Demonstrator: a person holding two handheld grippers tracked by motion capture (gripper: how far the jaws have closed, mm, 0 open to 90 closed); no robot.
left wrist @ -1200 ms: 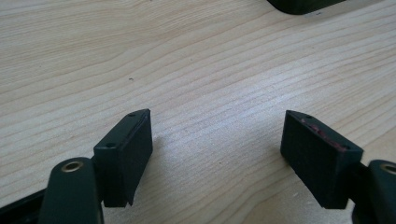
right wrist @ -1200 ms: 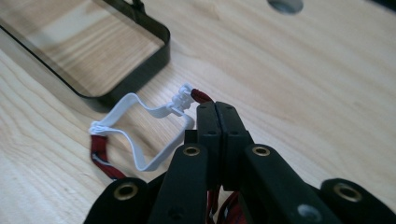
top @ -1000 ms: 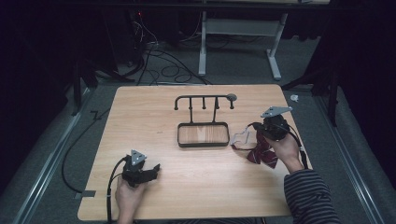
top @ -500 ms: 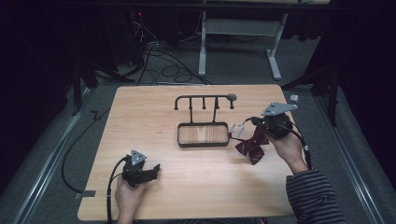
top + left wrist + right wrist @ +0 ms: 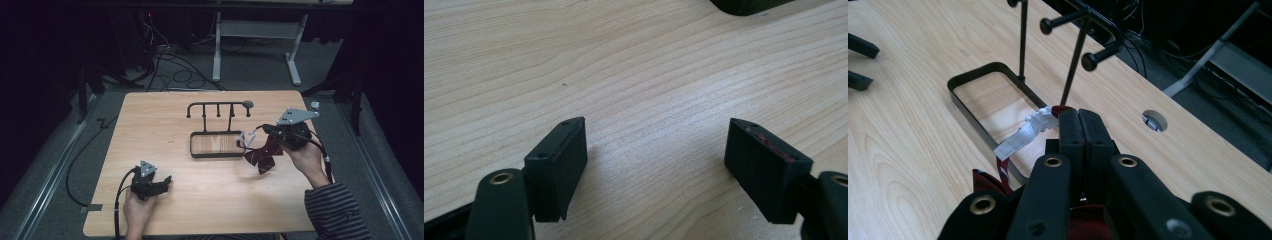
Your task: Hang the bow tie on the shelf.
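Two grippers over wooden table (image 5: 150,130). Right gripper (image 5: 265,131) raised off the tabletop at right side, just beside the rack's tray end; clenched tight on dark red bow tie (image 5: 264,152), pinched near its knot. Bow hung down below the jaws, clear of the wood, striped wings drooping. White strap (image 5: 246,138) stuck out from the pinch toward the tray, loose end over the tray's rim. In right gripper view: jaws pressed flat together, bit of red cloth at the tips (image 5: 1060,109), white strap (image 5: 1023,132) trailing left above the tray wall. Black rack (image 5: 218,106) stood upright mid-table, pegs along a top bar, ball-ended; oblong tray (image 5: 192,145) at its foot, touching nothing but the table. Left gripper (image 5: 167,181) low at near left edge, well apart from rack and tie; released, jaws wide with bare wood between them, grasping nothing. Left gripper view: both pads (image 5: 566,160) just above the grain. Striped sleeve (image 5: 335,212) at bottom right. Cables on floor beyond table.
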